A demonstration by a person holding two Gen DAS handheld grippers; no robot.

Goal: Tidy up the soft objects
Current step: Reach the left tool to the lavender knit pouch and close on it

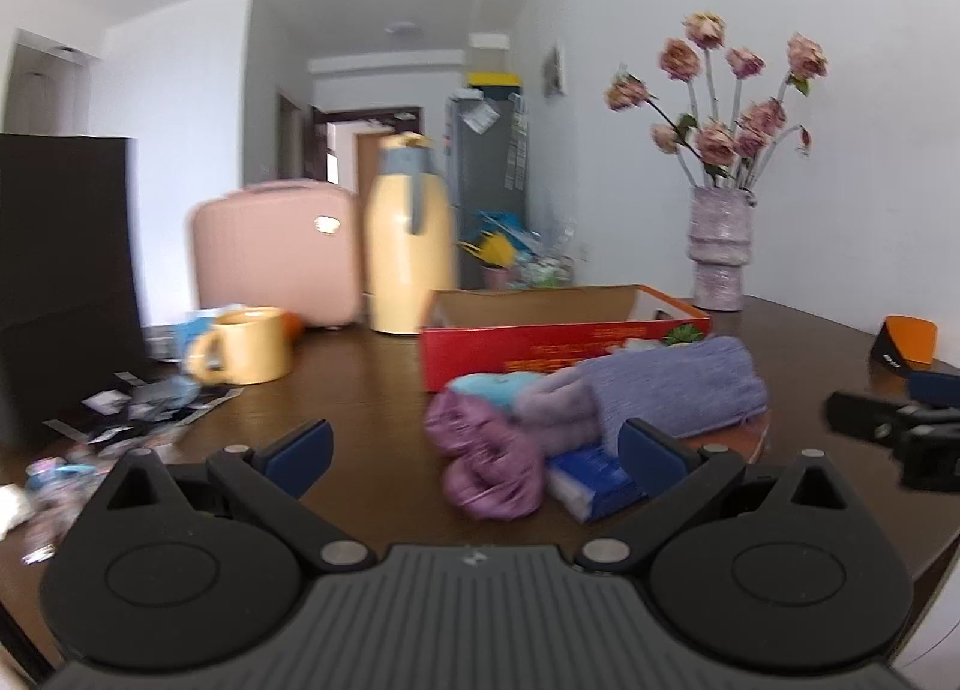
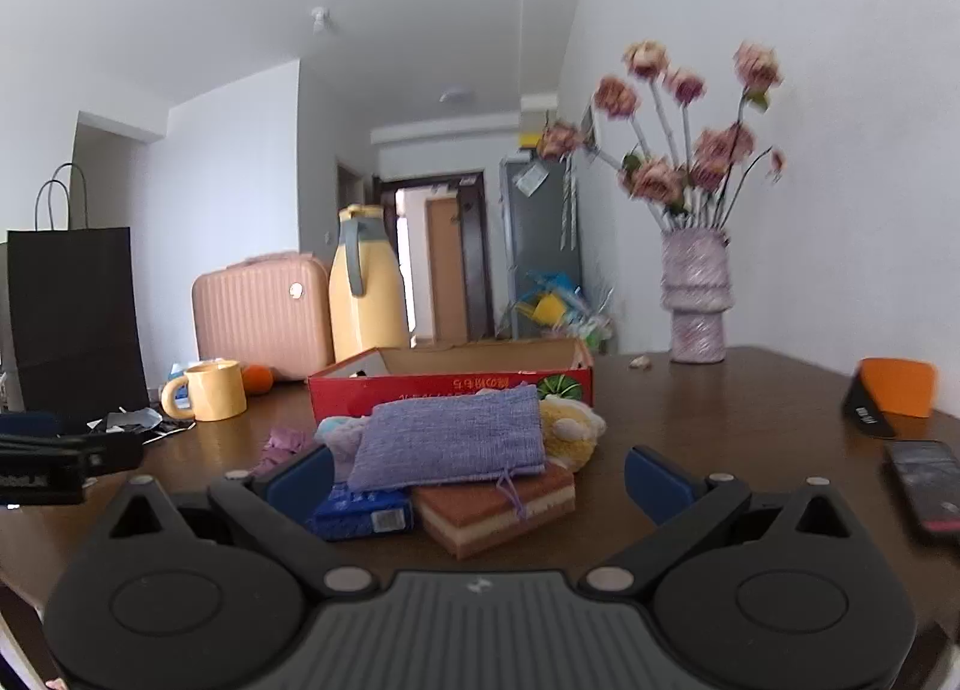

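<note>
A pile of soft things lies on the brown table in front of an open red cardboard box (image 1: 558,351) (image 2: 450,384). A lilac knitted pouch (image 1: 672,384) (image 2: 450,438) lies on top. Beside it are purple scrunchies (image 1: 486,456) (image 2: 282,444), a blue tissue pack (image 1: 594,477) (image 2: 360,513), a layered brown sponge (image 2: 498,510), a yellow plush toy (image 2: 570,429) and a light blue soft toy (image 1: 492,390). My left gripper (image 1: 474,453) is open and empty just before the pile. My right gripper (image 2: 480,480) is open and empty, its jaws either side of the pile's near end.
A yellow mug (image 1: 249,345) (image 2: 210,390), a cream thermos (image 1: 408,246) (image 2: 366,288) and a pink case (image 1: 276,252) (image 2: 258,312) stand at the back left. A vase of flowers (image 1: 720,246) (image 2: 696,294) stands back right. A phone (image 2: 927,486) and orange-black object (image 2: 894,390) lie right.
</note>
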